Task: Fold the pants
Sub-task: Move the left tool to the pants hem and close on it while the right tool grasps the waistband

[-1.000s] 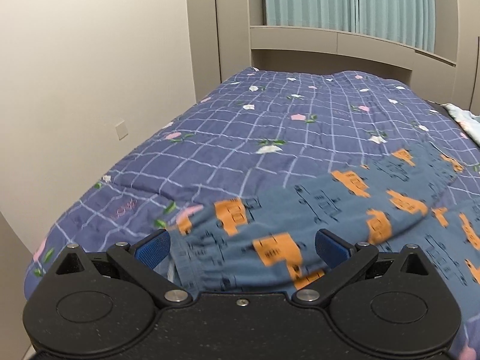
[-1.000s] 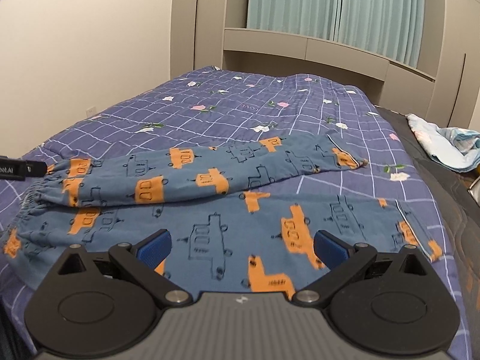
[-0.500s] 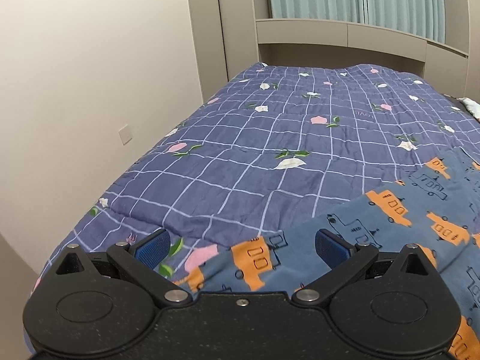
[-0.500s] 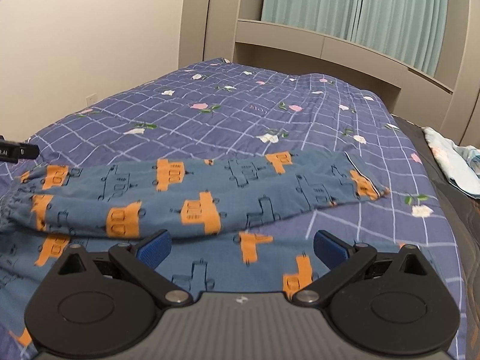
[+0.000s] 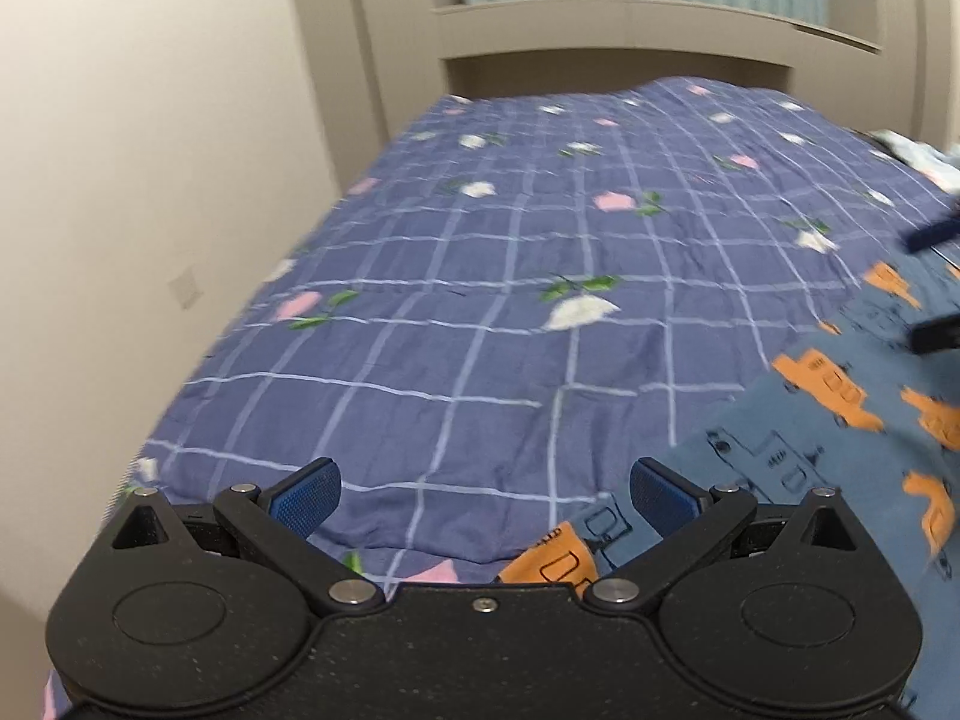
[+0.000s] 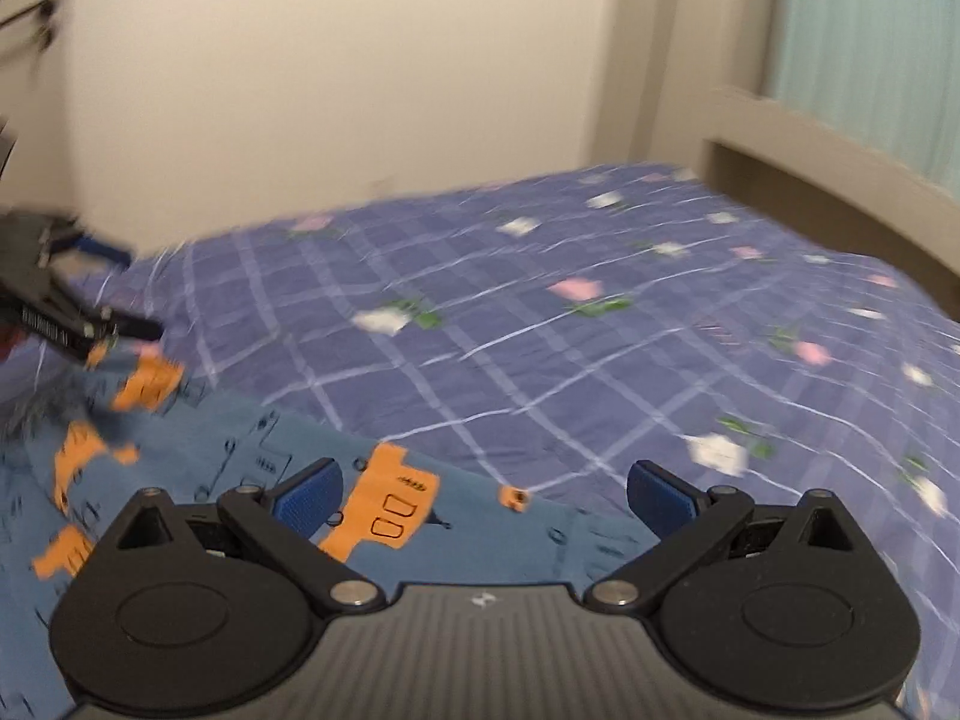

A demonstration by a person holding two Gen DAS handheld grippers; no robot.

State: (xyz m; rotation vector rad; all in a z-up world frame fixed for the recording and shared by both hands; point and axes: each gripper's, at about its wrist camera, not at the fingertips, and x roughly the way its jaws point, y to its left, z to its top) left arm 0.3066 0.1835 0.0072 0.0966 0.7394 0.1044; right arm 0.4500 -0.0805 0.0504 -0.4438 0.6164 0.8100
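The pants (image 5: 840,420) are blue with orange truck prints and lie on the bed. In the left wrist view they fill the lower right. In the right wrist view the pants (image 6: 198,456) lie at the lower left, under the fingers. My left gripper (image 5: 485,489) is open and empty, above the quilt at the pants' left edge. My right gripper (image 6: 485,487) is open and empty, just above the pants' far edge. The left gripper also shows at the left edge of the right wrist view (image 6: 60,300). The right gripper's fingers (image 5: 933,282) show at the right edge of the left wrist view.
The bed has a purple checked quilt (image 5: 540,276) with flower prints. A beige wall (image 5: 132,150) runs along its left side. A beige headboard shelf (image 5: 630,24) and teal curtains (image 6: 870,42) stand at the far end. A light cloth (image 5: 912,147) lies at the far right.
Both grippers have swung to the left and the views are blurred. The right gripper now faces the wall side, with the pants' far edge under it. The pants slid right in the left view.
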